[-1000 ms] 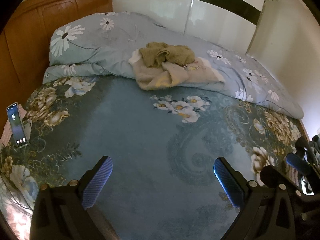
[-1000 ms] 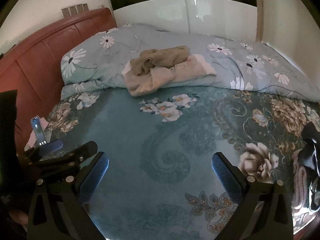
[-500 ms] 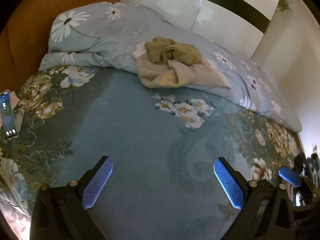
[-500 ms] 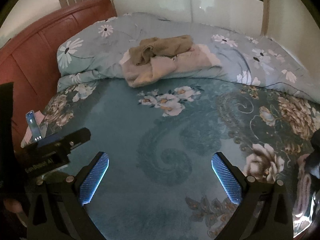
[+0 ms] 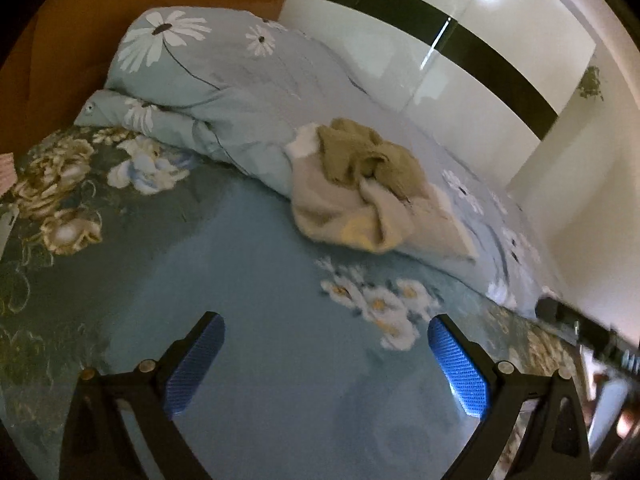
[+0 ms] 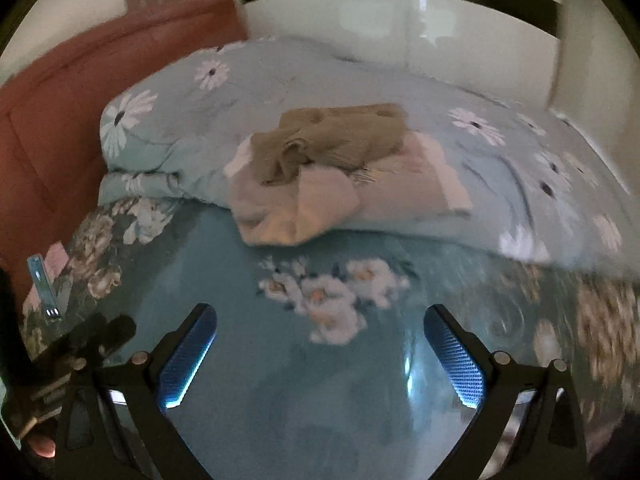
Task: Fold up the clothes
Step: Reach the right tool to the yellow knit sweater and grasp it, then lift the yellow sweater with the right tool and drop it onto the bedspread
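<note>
An olive-brown knitted garment [image 5: 368, 156] [image 6: 332, 140] lies crumpled on a pale beige garment [image 5: 340, 212] [image 6: 296, 208]. Both rest on the edge of a light blue daisy duvet [image 5: 224, 92] [image 6: 520, 168] at the far side of the bed. My left gripper [image 5: 326, 356] hangs open over the teal floral sheet [image 5: 260, 280], well short of the clothes, with nothing between its blue pads. My right gripper [image 6: 320, 352] is open too, above the sheet's white flower print [image 6: 332, 292], also short of the pile.
A wooden headboard [image 6: 60, 100] [image 5: 60, 40] runs along the left. A phone [image 6: 42, 284] stands propped at the bed's left edge. A glossy white wardrobe [image 5: 460, 60] with a black band backs the bed. The left gripper's body [image 6: 60, 368] shows at the right wrist view's lower left.
Both grippers have moved forward over the bed toward the clothes pile, which now looks larger. The left view has swung right, so the phone left its frame. Both stayed open.
</note>
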The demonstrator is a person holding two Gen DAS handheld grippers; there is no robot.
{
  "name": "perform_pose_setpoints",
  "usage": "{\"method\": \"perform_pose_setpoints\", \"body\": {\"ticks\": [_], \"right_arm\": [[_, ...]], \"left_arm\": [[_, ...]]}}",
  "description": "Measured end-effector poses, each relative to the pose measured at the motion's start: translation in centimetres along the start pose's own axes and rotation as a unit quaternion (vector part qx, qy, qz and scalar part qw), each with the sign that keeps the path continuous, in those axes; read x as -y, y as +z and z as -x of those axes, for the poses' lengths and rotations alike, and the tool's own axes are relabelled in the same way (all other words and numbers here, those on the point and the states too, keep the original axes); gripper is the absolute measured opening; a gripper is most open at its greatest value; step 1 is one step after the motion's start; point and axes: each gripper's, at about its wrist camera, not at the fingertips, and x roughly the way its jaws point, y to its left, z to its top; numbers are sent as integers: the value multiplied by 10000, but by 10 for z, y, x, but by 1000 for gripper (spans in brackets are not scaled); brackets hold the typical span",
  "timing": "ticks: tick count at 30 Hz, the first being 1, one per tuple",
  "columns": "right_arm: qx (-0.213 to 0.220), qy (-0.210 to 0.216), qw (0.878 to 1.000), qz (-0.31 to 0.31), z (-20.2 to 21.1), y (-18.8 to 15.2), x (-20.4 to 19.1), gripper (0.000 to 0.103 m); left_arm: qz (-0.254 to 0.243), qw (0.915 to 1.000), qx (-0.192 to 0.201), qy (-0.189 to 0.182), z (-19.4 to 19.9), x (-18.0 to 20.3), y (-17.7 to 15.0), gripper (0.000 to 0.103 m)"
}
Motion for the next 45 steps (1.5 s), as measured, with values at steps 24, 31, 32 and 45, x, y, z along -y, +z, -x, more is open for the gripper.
{"method": "perform_pose_setpoints", "body": {"ticks": [24,31,32,45], "right_arm": [[-676,-1281,9778,1514,-252,176,-26,93],[-471,-1940,9599,1967,-270,191,-42,64],[-504,-2066,9563,2008,-274,192,-42,63],[-282,-2200,9667,1277,-213,215,-15,8]], "left_arm": [[59,9884,84,1515,-94,-95,17,103],[25,9879,-42,1553,-103,-100,19,103],[46,9879,-67,1548,-104,-101,19,103],[423,9890,-277,1389,-110,-115,16,103]]}}
